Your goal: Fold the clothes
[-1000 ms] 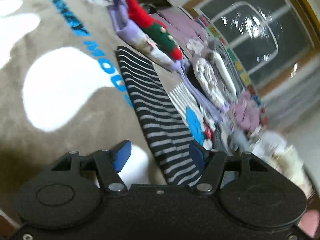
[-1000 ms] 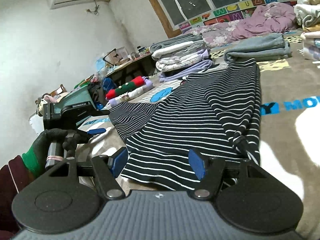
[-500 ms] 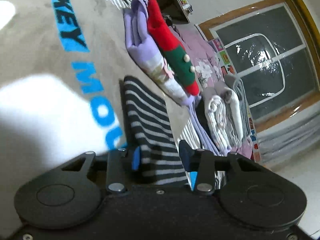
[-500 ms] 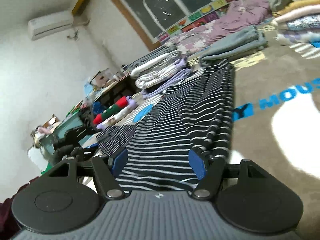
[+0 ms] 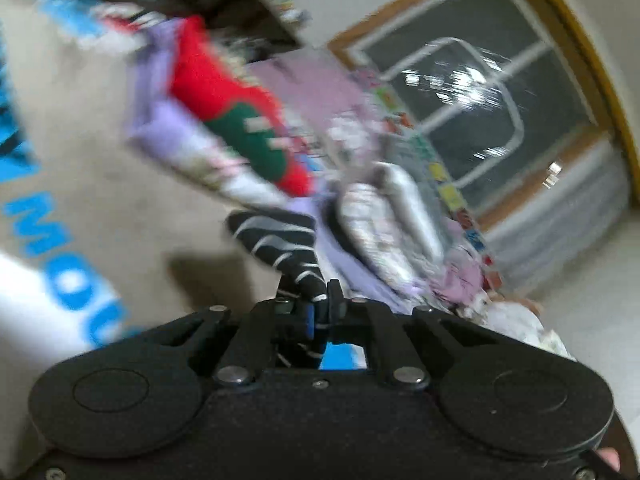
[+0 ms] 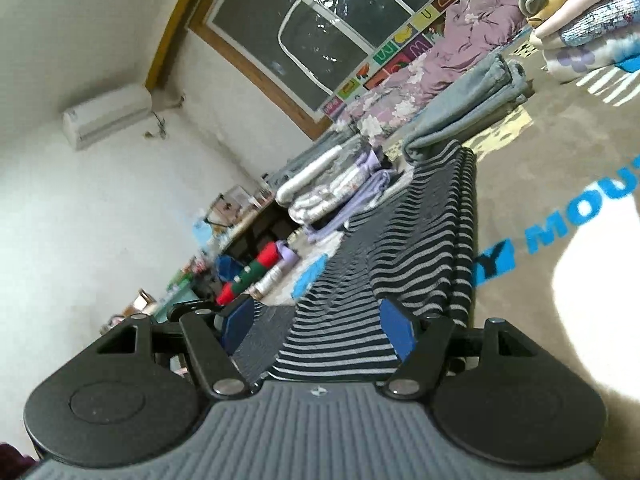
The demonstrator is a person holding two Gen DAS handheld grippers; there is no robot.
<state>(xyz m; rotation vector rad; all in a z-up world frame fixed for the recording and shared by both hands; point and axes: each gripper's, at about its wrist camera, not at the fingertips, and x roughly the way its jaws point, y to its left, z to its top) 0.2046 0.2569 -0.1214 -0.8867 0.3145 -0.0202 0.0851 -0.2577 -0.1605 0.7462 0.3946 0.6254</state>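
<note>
Beige rug (image 6: 532, 152) with blue lettering | striped garment (image 6: 400, 248) lies stretched along it | left gripper (image 5: 318, 312) jaws clamped on garment's lifted corner | right gripper (image 6: 316, 330) jaws wide, opening, garment's edge between them

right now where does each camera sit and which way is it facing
Left wrist: on the left gripper, looking along its shut fingers, which pinch the striped garment, towards folded clothes and the window; a fingertip shows bottom right.
Right wrist: on the right gripper, low over the blanket, looking along the striped garment lying between open jaws, pads off the cloth, towards the window.
Shared: striped garment, red-and-green garment, window.
</note>
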